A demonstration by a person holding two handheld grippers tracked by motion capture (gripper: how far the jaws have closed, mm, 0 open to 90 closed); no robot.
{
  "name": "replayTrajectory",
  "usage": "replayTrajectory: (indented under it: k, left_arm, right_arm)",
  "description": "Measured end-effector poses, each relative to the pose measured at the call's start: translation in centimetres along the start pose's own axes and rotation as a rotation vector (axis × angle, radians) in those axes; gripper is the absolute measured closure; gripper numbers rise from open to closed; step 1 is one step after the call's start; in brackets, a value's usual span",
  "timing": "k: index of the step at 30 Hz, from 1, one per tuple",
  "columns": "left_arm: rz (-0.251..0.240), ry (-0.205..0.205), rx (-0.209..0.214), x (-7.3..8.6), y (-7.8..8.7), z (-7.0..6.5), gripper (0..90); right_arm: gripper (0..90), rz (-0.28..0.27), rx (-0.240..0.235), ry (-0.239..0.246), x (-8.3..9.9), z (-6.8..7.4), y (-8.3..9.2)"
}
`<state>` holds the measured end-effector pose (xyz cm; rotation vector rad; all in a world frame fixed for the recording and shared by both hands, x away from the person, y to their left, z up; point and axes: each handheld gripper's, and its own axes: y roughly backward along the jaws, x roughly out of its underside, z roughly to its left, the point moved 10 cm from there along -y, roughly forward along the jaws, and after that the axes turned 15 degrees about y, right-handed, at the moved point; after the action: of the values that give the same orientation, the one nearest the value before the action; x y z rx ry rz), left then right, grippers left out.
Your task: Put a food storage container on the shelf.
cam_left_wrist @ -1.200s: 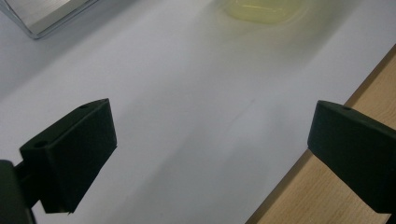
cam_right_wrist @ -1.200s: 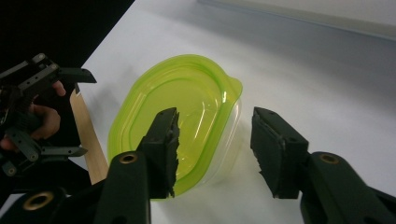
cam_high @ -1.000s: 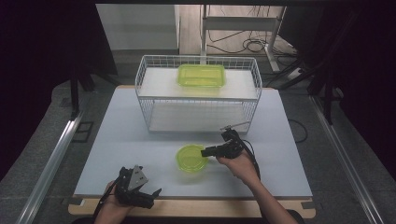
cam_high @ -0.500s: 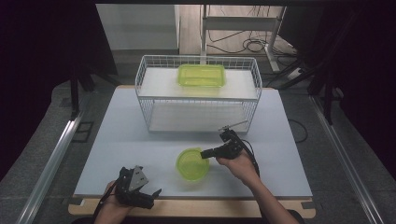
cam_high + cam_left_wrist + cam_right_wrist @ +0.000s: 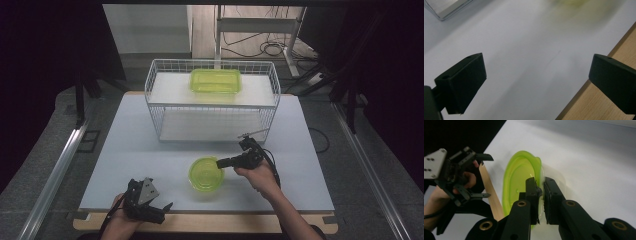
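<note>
Right gripper (image 5: pixel 220 163) in the high view: we see its jaws have just been closing, now clamped on the rim of the round green container (image 5: pixel 205 174), which sits on the white table (image 5: pixel 130 150) in front of the wire rack (image 5: pixel 212 102). Left gripper (image 5: pixel 167 206) hovers at the near table edge. Left gripper view: jaws wide, nothing between them. Right gripper view: translucent lime container (image 5: pixel 520 177), rim pinched between both pads (image 5: pixel 532 187).

The round container (image 5: pixel 206 174) is showing glossy translucent green plastic — the table (image 5: pixel 150 150) is looking matt white, wood-edged.
</note>
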<state>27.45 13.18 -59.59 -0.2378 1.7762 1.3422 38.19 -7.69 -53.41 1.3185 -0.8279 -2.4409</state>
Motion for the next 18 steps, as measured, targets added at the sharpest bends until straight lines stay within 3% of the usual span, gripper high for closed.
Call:
replayTrajectory:
  k: [7,9,12,18]
  left_arm:
    - [0.004,-0.002,0.000,0.1,0.0,0.0,1.2]
    - [0.006,-0.003,0.000,0.1,-0.1,0.0,1.2]
    - [0.009,-0.004,0.001,0.1,-0.1,0.0,1.2]
    - [0.011,-0.003,0.000,0.2,-0.2,-0.1,1.2]
  right_arm:
    - [83.6,-0.019,0.000,-0.013,-0.1,-0.4,0.4]
    - [82.4,-0.018,0.024,-0.009,-0.1,-0.8,0.4]
    - [80.2,0.001,0.099,0.007,0.2,-1.9,0.4]
    - [75.4,0.005,0.137,-0.024,0.7,-3.6,0.2]
